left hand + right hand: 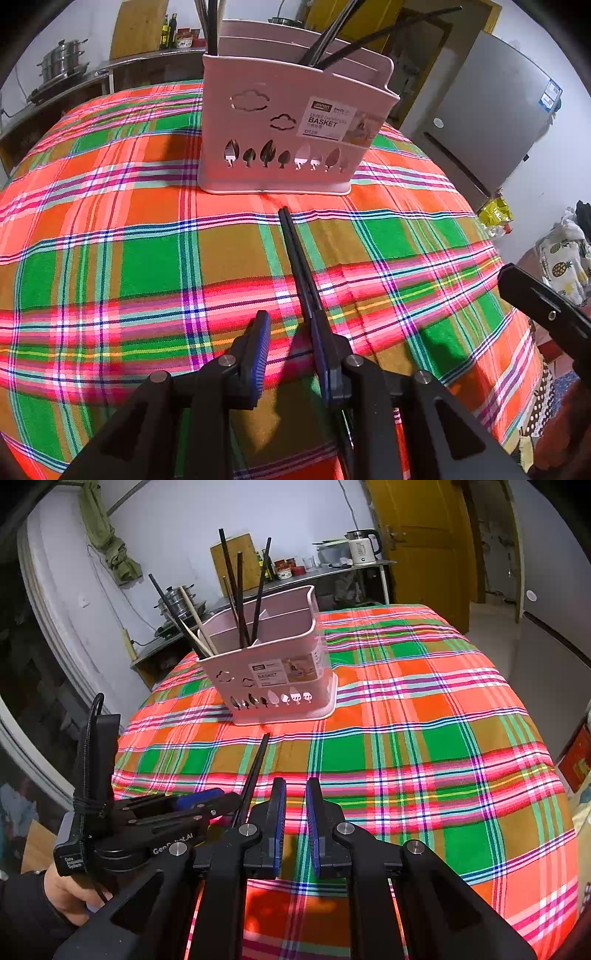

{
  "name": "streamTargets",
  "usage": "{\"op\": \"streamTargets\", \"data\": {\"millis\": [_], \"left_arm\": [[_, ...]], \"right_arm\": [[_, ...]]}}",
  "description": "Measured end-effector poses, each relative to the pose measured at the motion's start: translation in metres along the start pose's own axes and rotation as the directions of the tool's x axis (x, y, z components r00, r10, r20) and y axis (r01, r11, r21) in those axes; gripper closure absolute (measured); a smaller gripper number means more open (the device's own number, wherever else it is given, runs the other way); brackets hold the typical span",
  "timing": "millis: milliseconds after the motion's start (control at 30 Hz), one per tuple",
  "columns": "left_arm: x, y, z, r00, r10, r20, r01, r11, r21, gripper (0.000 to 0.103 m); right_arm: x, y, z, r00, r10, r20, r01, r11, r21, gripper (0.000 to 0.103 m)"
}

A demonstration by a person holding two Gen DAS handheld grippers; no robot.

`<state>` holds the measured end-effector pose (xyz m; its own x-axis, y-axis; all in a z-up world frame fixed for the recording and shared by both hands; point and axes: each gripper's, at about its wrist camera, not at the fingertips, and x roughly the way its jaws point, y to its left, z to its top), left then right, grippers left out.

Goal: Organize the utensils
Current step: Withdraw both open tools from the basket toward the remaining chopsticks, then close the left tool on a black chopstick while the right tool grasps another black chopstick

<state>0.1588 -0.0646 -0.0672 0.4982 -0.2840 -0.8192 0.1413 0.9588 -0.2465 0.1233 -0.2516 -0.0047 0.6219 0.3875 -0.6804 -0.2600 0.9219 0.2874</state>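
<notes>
Chopsticks [295,254] lie on the cloth between my left gripper's [288,354] parted, unclamped fingers; my right gripper [295,819] nearly closed, empty; others already fill the basket [280,147].

the black chopsticks [295,254] run under the left gripper's fingers [325,354], their near ends hidden

Home kitchen. Ahead of my jaws: stacked steel steamer pot [176,599] on a metal counter [147,59], white electric kettle [364,546], bottles and jars [180,35]; to their right, grey fridge [491,110]; beneath them, plaid-clothed table [424,746].
</notes>
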Motion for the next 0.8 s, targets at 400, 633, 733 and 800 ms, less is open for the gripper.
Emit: {"op": "streamTargets", "data": {"millis": [400,633,733,800], "left_arm": [[0.005,-0.013,0.007,0.998,0.067,-0.009,-0.066,0.998,0.018,0.075],[0.006,-0.014,0.007,0.996,0.084,-0.018,-0.083,0.996,0.02,0.069],[0.005,-0.013,0.006,0.996,0.086,-0.011,-0.086,0.996,0.022,0.068],[0.003,-0.011,0.004,0.996,0.088,-0.006,-0.088,0.996,0.02,0.068]], "right_arm": [[-0.003,0.001,-0.002,1.0,0.007,0.006,-0.007,1.0,0.006,0.092],[-0.003,0.001,-0.003,1.0,0.007,0.007,-0.007,1.0,0.006,0.092],[-0.003,0.001,-0.003,1.0,0.007,0.007,-0.007,1.0,0.008,0.092],[-0.004,0.001,-0.003,1.0,0.007,0.006,-0.007,1.0,0.007,0.092]]}}
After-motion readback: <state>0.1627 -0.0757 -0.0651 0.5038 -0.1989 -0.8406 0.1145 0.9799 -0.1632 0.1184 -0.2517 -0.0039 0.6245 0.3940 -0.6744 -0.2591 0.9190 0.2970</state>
